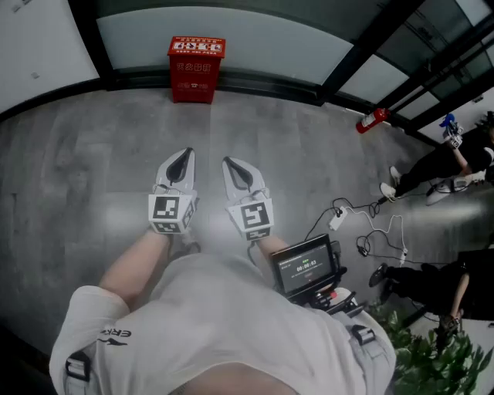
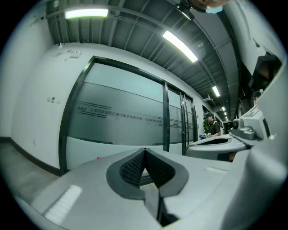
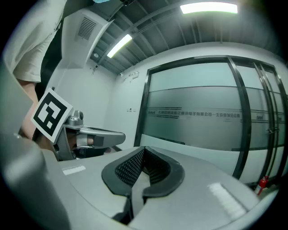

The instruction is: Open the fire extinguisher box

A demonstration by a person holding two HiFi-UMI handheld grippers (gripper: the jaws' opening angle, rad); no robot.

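While the person stands on the grey floor (image 1: 93,170), the left claw (image 1: 185,156) and right claw (image 1: 233,164) are held side by side, each clenched on nothing. The red fire extinguisher box (image 1: 196,69) sits well ahead of them on the floor, against the glass wall (image 1: 255,38); a red fire extinguisher (image 1: 373,119) lies off to the right

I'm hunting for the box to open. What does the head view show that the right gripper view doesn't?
Only the head view: the red box against the glass wall, a screen and cables. Only the right gripper view: ceiling lights and lettering on the glass. Both: the shut right hand-held gripper, the left hand-held gripper, and a red extinguisher by the wall.
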